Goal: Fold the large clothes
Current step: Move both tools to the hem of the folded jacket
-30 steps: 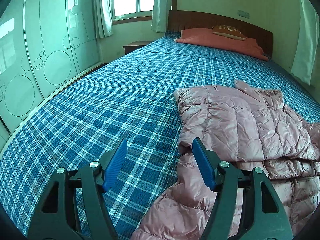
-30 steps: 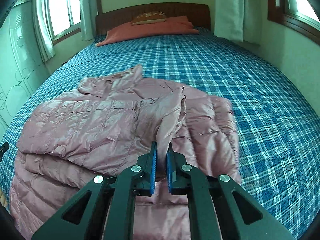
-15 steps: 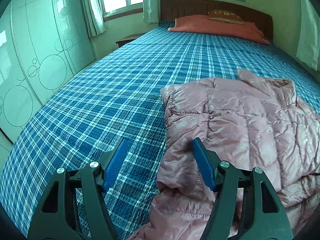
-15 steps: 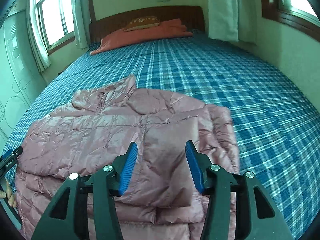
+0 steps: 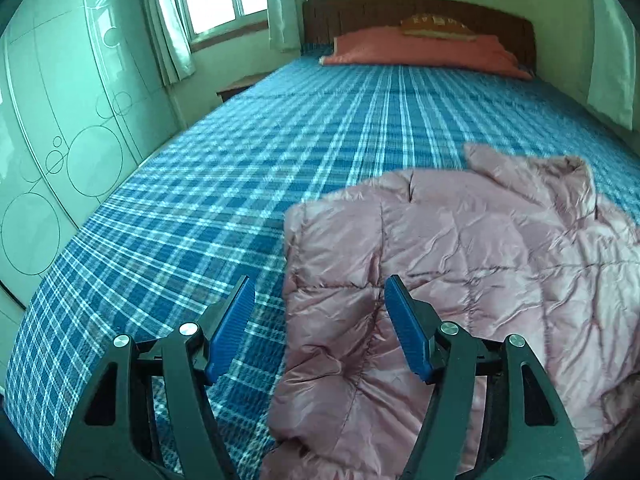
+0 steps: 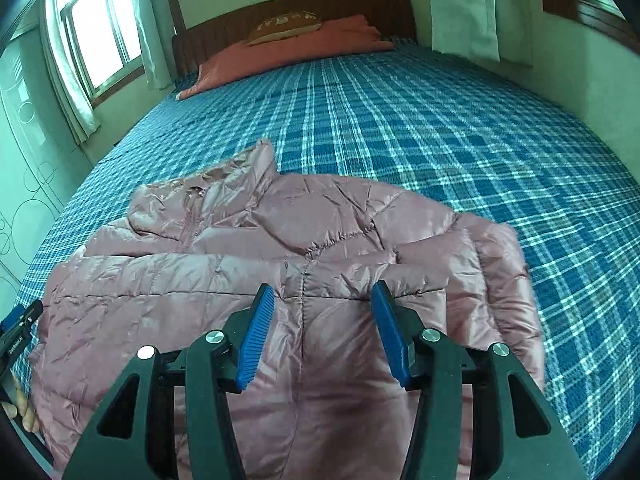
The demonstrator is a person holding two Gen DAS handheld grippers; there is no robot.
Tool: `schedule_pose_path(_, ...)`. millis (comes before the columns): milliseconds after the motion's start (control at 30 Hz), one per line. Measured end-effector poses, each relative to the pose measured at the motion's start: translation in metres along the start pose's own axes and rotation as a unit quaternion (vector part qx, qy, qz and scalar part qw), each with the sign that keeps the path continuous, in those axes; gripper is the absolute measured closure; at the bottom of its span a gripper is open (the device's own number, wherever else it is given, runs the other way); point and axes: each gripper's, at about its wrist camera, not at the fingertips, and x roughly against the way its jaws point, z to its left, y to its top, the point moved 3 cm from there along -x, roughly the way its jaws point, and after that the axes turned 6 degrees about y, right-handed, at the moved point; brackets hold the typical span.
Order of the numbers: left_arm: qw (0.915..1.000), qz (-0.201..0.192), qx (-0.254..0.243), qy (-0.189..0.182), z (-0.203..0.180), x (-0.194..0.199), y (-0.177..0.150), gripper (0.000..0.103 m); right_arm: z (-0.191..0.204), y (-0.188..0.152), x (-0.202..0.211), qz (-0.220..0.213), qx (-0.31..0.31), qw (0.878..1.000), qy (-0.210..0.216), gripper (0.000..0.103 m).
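1. Right claw (image 6: 322, 330): jaws opening, nothing gripped; a second ago they were pinched shut on a flap of the jacket (image 6: 280, 264). That flap now lies flat on the jacket body, released.
2. Left claw (image 5: 320, 328): wide apart, empty. It has drifted toward 3 o'clock, from over the bare bedspread to over the jacket's left edge; one pad sits over fabric, the other over the bed (image 5: 248, 168).
3. Jacket: pink, quilted, lying on the near half of the bed, collar toward 12 o'clock, both sides turned in over the middle.
4. Judgement: the right sleeve fold looks done; next likely step is a bottom-to-top fold, needing a hold on the near hem.
5. Beyond: a red pillow (image 5: 420, 50) at the headboard.
6. Writing: small white lettering on the left claw's body at the left edge of the right wrist view; too small to read.
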Motion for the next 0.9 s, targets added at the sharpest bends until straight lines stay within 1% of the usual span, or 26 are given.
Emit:
schedule_pose_path(33,0.9996,0.026,-0.012,-0.003,-0.006,-0.014,-0.003,0.035,0.001,-0.003,-0.010,0.016,0.010,1.000,-0.002,0.048)
schedule_pose_path(67,0.9994,0.031,-0.009,-0.009,-0.007,-0.020,-0.005,0.035,0.004,-0.003,-0.008,0.008,0.025,1.000,-0.013,0.048)
schedule_pose_path(133,0.9997,0.022,0.006,-0.011,0.001,-0.013,-0.001,0.035,0.012,-0.005,0.007,-0.002,0.039,0.999,-0.031,0.048)
schedule_pose_path(200,0.9992,0.004,0.031,-0.025,0.012,0.000,-0.001,0.035,0.017,-0.015,0.028,-0.030,0.053,0.997,-0.038,0.048)
schedule_pose_path(233,0.9990,-0.002,0.040,-0.019,0.017,0.003,-0.003,0.035,0.017,-0.024,0.034,-0.040,0.062,0.996,-0.053,0.048)
schedule_pose_path(267,0.9991,0.002,0.042,0.000,0.021,-0.001,-0.007,0.035,0.015,-0.033,0.032,-0.033,0.068,0.995,-0.064,0.048)
schedule_pose_path(300,0.9992,0.020,0.034,0.003,0.018,-0.011,-0.011,0.035,0.013,-0.041,0.023,-0.015,0.074,0.995,-0.063,0.048)
schedule_pose_path(333,0.9988,0.040,0.026,-0.011,0.015,-0.022,-0.014,0.034,0.011,-0.048,0.015,-0.008,0.085,0.995,-0.060,0.047)
schedule_pose_path(367,0.9985,0.037,0.036,-0.018,0.017,-0.023,-0.015,0.034,0.009,-0.048,0.018,-0.014,0.085,0.995,-0.056,0.047)
schedule_pose_path(433,0.9976,0.037,0.056,-0.020,0.026,-0.014,-0.014,0.034,0.006,-0.046,0.034,-0.009,0.061,0.998,-0.033,0.047)
schedule_pose_path(467,0.9969,0.040,0.063,-0.025,0.031,-0.008,-0.016,0.034,0.003,-0.047,0.047,-0.012,0.047,0.999,-0.016,0.047)
schedule_pose_path(533,0.9963,0.039,0.067,-0.038,0.040,0.006,-0.025,0.034,-0.003,-0.055,0.074,-0.023,0.041,0.999,-0.005,0.046)
schedule_pose_path(567,0.9963,0.038,0.065,-0.040,0.046,0.015,-0.032,0.035,-0.007,-0.064,0.089,-0.028,0.041,0.999,-0.006,0.045)
schedule_pose_path(633,0.9962,0.034,0.066,-0.044,0.061,0.036,-0.051,0.034,-0.016,-0.083,0.111,-0.027,0.036,0.999,-0.001,0.041)
schedule_pose_path(733,0.9948,0.043,0.074,-0.055,0.086,0.065,-0.084,0.034,-0.042,-0.122,0.145,-0.014,0.019,1.000,-0.012,0.040)
schedule_pose_path(833,0.9924,0.057,0.087,-0.066,0.113,0.091,-0.123,0.034,-0.075,-0.162,0.179,-0.006,-0.017,0.999,-0.029,0.040)
schedule_pose_path(900,0.9898,0.071,0.099,-0.074,0.131,0.108,-0.152,0.034,-0.094,-0.190,0.199,-0.001,-0.049,0.998,-0.028,0.040)
